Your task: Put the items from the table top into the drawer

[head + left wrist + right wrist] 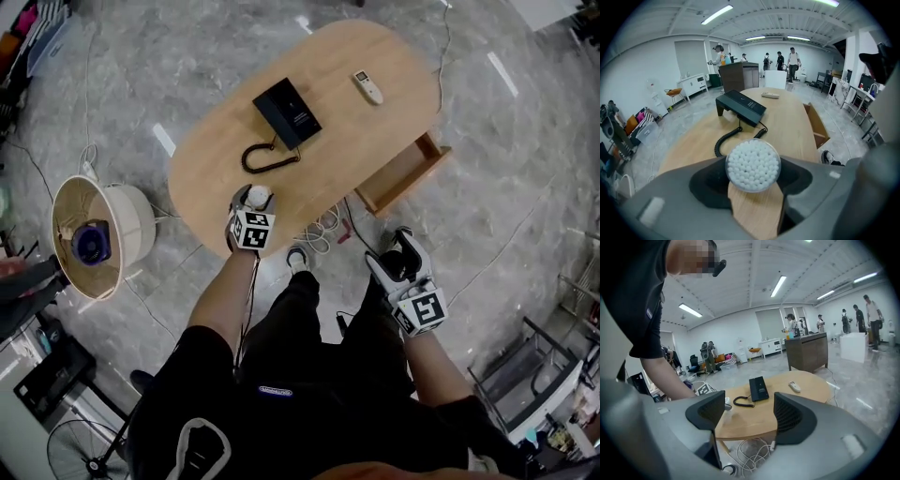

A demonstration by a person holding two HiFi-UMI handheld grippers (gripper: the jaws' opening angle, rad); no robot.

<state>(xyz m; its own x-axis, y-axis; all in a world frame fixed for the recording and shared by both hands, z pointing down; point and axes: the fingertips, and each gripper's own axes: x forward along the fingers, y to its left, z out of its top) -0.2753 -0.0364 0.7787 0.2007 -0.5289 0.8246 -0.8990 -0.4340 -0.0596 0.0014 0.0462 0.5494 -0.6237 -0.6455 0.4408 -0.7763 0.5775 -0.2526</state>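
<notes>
Two items, the phone [287, 112] and the remote [368, 87], lie well ahead of my left gripper [255, 197], whose fingers clamp the cotton-swab tub [753, 165] by its sides, I judge for carrying. My right gripper [747, 416] is spread, empty; the open drawer [405, 173] sits ahead of it.

beige round fan, perhaps [94, 234] | white cables [323, 230] on grey floor [525, 169] | dark counter [737, 77]

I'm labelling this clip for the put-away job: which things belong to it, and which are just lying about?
Job: cotton swab tub, in the left hand-held gripper; black telephone; remote; open drawer; table.
Lying about: round dish-shaped appliance on the floor; white cables under the table.
</notes>
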